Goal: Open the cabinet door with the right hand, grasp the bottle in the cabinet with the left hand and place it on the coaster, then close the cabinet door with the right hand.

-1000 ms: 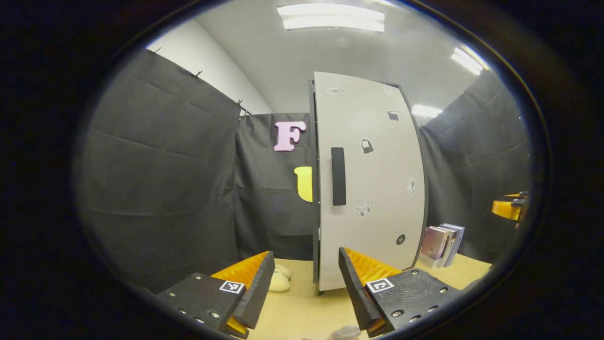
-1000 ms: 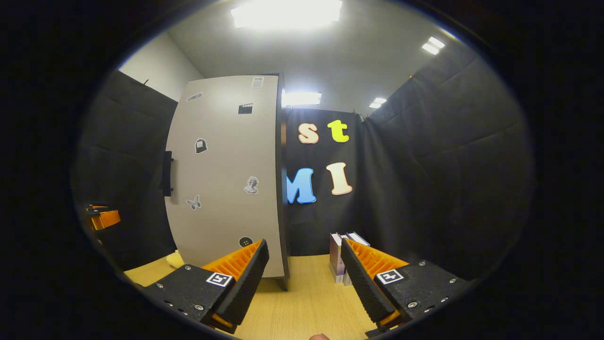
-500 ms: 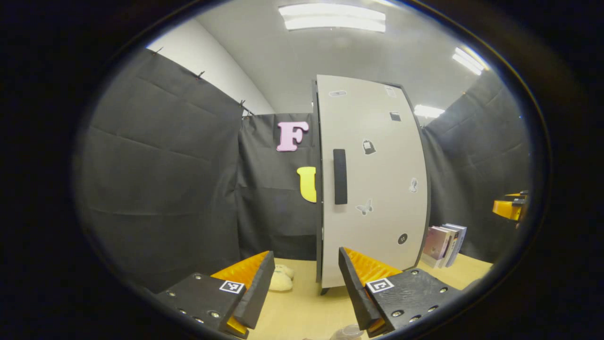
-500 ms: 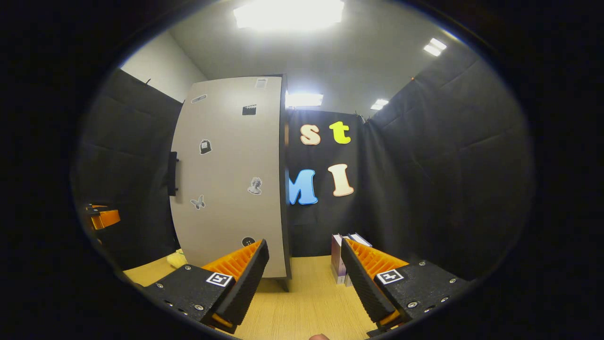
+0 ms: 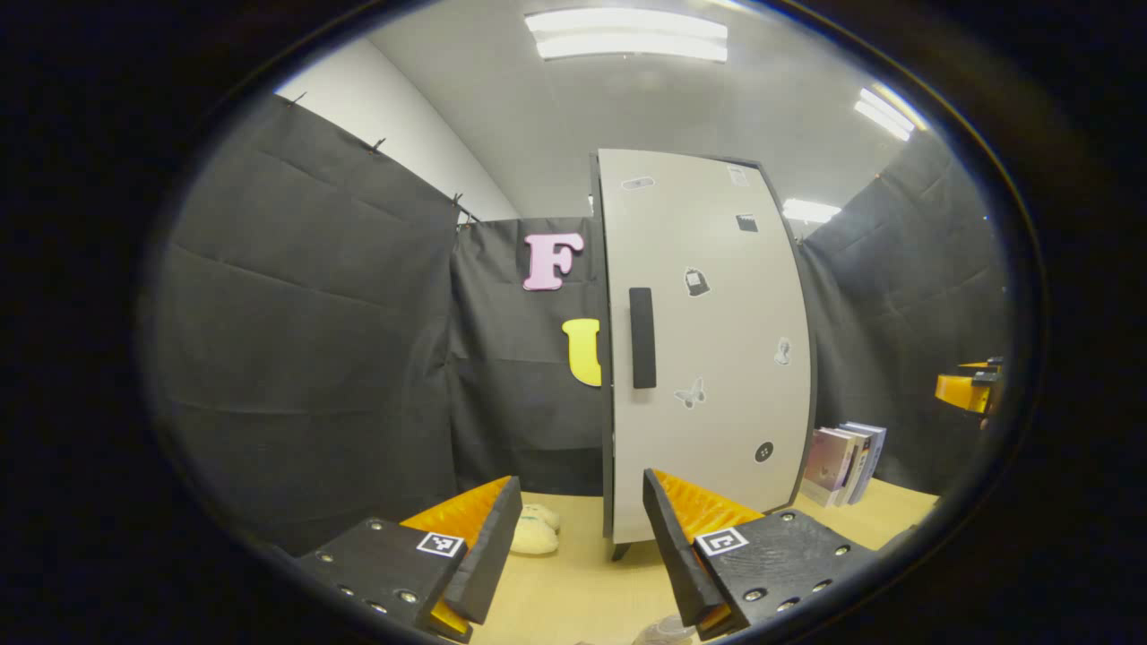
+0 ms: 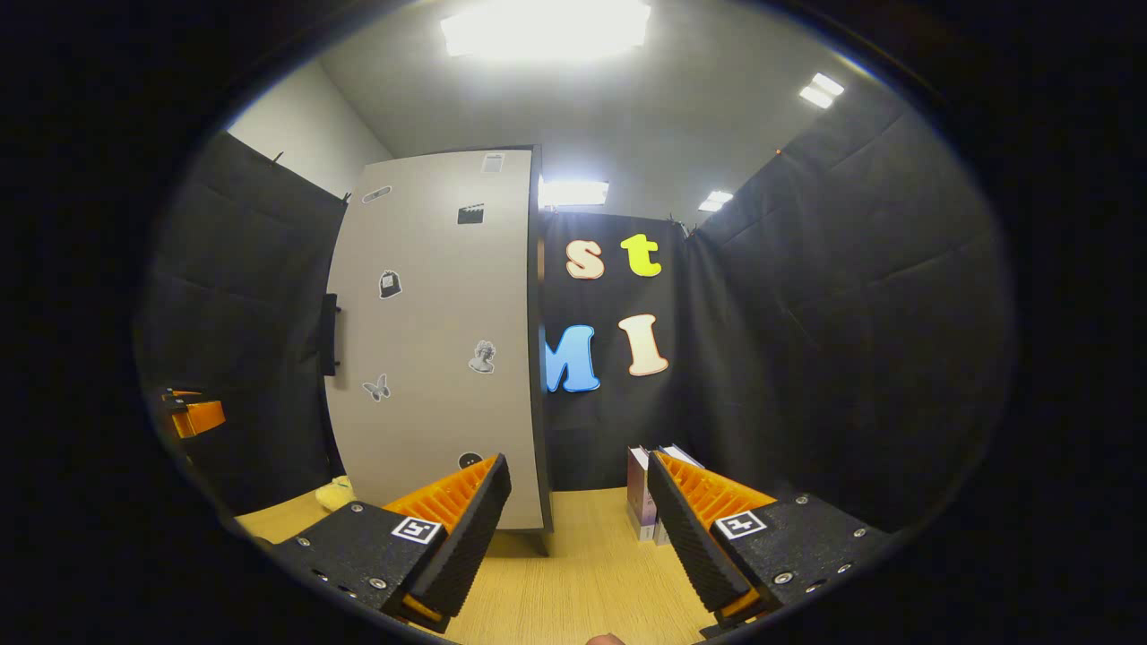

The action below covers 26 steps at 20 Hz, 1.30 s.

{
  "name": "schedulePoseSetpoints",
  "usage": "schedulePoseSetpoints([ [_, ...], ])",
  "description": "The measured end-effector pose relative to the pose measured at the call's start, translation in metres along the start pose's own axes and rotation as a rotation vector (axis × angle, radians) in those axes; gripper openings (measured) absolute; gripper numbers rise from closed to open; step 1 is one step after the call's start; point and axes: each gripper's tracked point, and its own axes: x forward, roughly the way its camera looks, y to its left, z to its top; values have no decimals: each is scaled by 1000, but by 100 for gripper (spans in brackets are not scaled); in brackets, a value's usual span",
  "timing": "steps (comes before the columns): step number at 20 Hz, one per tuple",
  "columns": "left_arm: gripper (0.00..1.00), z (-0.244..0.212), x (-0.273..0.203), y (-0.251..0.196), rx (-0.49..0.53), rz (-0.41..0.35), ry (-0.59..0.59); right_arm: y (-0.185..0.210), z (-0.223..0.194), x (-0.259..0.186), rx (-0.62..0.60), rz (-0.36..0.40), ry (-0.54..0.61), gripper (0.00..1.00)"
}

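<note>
The tall white cabinet [image 5: 708,358] stands on the wooden table with its door shut, so its inside is hidden. The door carries small stickers and a black vertical handle [image 5: 642,338] on its left edge. My left gripper [image 5: 581,488] is open and empty, some way short of the cabinet's foot and below the handle. A small translucent round thing [image 5: 665,631] lies at the bottom edge under it. In the right gripper view the cabinet [image 6: 439,340] is at the left with its handle [image 6: 328,334] seen side-on. My right gripper [image 6: 578,466] is open and empty, in front of the cabinet's right corner.
A few books [image 5: 842,461] stand upright to the right of the cabinet, and these books [image 6: 643,493] are just behind my right finger. A pale soft toy [image 5: 534,532] lies left of the cabinet's foot. Black cloth walls close in both sides.
Both views have shifted only slightly; the cabinet sits a little lower in the left gripper view. The door stays shut and both grippers stay open.
</note>
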Motion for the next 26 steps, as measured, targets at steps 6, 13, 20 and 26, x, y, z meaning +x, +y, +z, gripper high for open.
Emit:
schedulePoseSetpoints([
  [6,78,1,0,4,3,4,-6,2,0,-1,1,-2,-2,91],
  [13,78,0,5,6,-7,4,-4,4,4,-2,-2,-6,-13,91],
  [20,78,5,2,9,-1,-1,-12,7,6,-4,-3,-4,-20,95],
  [26,83,8,-3,14,1,2,-17,8,6,-9,-7,-2,-22,95],
])
